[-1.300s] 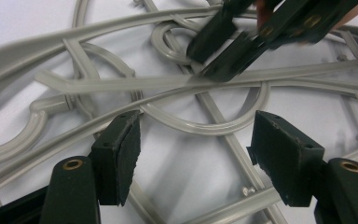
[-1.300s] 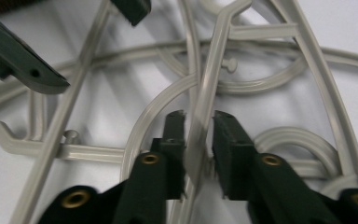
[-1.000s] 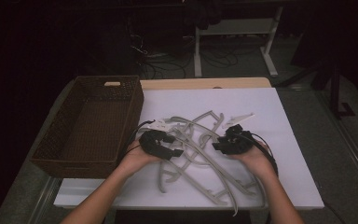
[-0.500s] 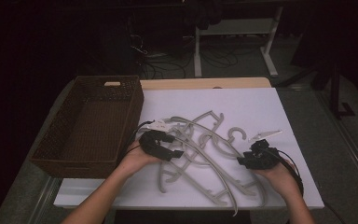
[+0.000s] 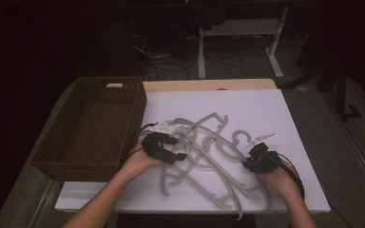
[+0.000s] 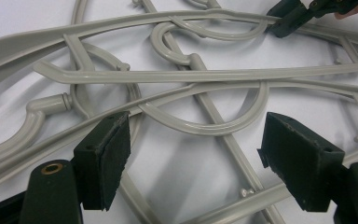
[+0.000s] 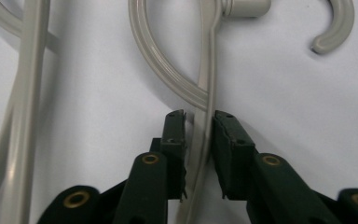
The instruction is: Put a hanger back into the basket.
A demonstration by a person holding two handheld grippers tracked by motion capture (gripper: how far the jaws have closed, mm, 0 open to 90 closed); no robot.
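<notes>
High view: white table (image 5: 285, 114) amid dark room, left tool (image 5: 164, 148) agape, right tool (image 5: 259, 160) clamped on grey hanger (image 5: 218, 171).

Both forearms come in from the near table edge, bare, hands low over the surface. Black two-jaw left gripper (image 5: 164, 148) points toward the right hand, jaws spread wide, nothing clamped between the pads. Black two-jaw right gripper (image 5: 256, 160) angled inward, jaws just been closing, now nearly together.
</notes>
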